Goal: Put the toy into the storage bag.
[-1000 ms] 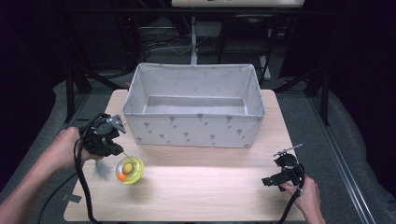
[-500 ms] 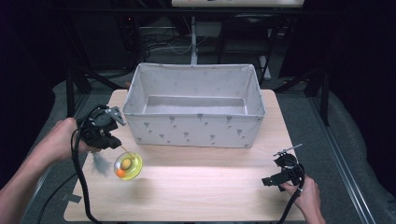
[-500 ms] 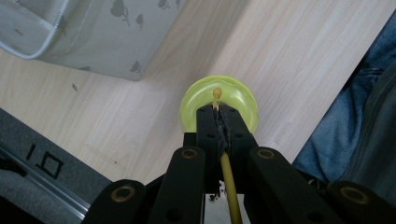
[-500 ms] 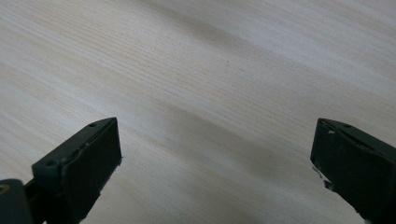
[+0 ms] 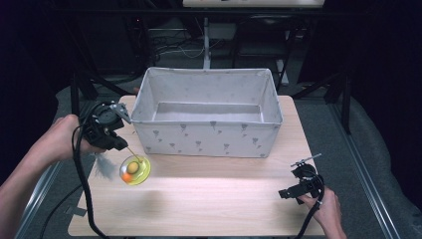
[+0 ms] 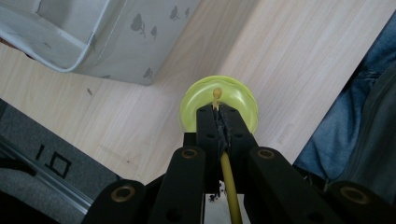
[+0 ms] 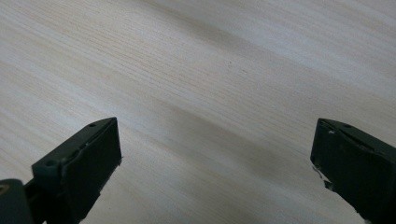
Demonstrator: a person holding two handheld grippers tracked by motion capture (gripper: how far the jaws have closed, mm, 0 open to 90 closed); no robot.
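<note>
My left claw (image 6: 219, 109) is clamped on the yellow toy's (image 5: 134, 170) stick. It's lifted beside the fabric bin (image 5: 209, 134), not yet inside. My right claw (image 7: 215, 154) rests apart.

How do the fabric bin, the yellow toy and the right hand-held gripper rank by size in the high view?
1. fabric bin, by far the largest.
2. and 3. yellow toy and right hand-held gripper look about alike; I would not rank them.

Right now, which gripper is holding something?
The left gripper, shut on the yellow stick of the yellow-green ball toy. The right gripper gapes open over bare table.
</note>
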